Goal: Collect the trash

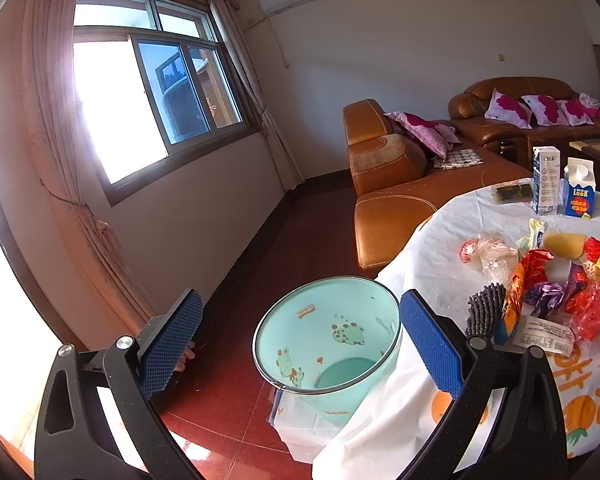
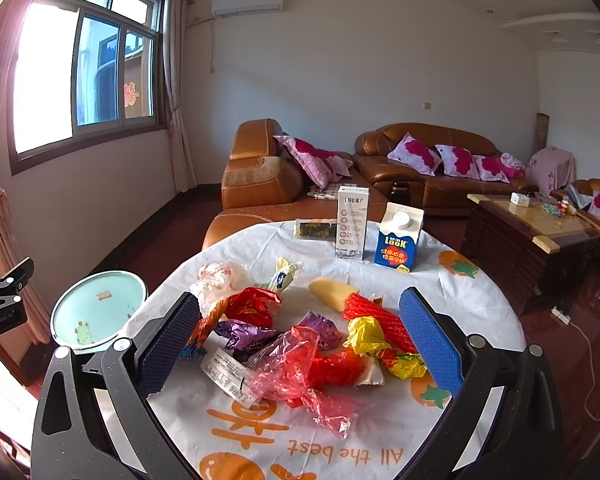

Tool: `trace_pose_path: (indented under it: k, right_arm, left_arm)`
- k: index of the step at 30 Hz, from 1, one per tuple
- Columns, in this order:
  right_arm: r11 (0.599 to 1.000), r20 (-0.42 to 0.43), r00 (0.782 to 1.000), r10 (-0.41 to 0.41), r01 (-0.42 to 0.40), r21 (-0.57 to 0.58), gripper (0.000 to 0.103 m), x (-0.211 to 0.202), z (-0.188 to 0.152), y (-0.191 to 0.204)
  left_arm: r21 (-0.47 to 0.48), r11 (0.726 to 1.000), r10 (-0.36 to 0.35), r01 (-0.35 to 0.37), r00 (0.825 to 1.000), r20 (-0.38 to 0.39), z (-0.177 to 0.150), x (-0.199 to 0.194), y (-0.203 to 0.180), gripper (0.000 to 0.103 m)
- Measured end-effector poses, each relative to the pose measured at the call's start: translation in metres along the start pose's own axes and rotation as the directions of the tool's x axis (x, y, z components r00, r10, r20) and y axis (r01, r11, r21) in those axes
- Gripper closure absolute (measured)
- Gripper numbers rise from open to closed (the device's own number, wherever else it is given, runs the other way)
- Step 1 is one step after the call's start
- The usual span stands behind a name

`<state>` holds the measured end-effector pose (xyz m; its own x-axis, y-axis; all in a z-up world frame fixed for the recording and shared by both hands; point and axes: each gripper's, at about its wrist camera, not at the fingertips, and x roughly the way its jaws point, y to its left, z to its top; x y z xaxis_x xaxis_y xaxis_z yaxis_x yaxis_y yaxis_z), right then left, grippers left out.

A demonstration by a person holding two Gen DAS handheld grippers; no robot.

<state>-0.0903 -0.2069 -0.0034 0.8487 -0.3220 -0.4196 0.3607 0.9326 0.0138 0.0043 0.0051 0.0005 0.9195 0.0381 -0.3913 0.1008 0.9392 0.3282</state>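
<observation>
Trash lies in a loose heap on the round tabletop, which wears a white cloth printed with oranges. The heap holds a pink plastic film, purple foil, a red wrapper, a yellow wrapper, a red ribbed strip and a white label. Just behind it sit a clear bag, a yellow sponge and a small tube-like wrapper. Farther back stand a white carton and a blue carton, side by side, with a dark flat packet to their left.

The right gripper hovers over the heap with its fingers spread wide and released, one on each side of the pile; whether they touch any wrapper is hard to tell from this angle. Nothing is gripped.

The left gripper is aimed past the tabletop's left edge, fingers likewise wide apart and empty. Between them, lower down, stands a mint bin with frog prints and a metal rim, on the red floor just beside the hanging cloth. It looks empty inside. In this view the heap shows at the right, with a grey ribbed object at its near edge.

Brown sofas with pink pillows stand beyond.
</observation>
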Motion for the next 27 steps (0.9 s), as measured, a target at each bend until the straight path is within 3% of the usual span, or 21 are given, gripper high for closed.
trace_pose_path:
  k: [27]
  right_arm:
    - [1.000,0.002,1.000,0.003,-0.003,-0.004,0.005,-0.002,-0.004,0.010]
  left_arm:
    - [-0.009,1.000,0.016,-0.016,1.000,0.014,0.003,-0.003,0.005,0.006]
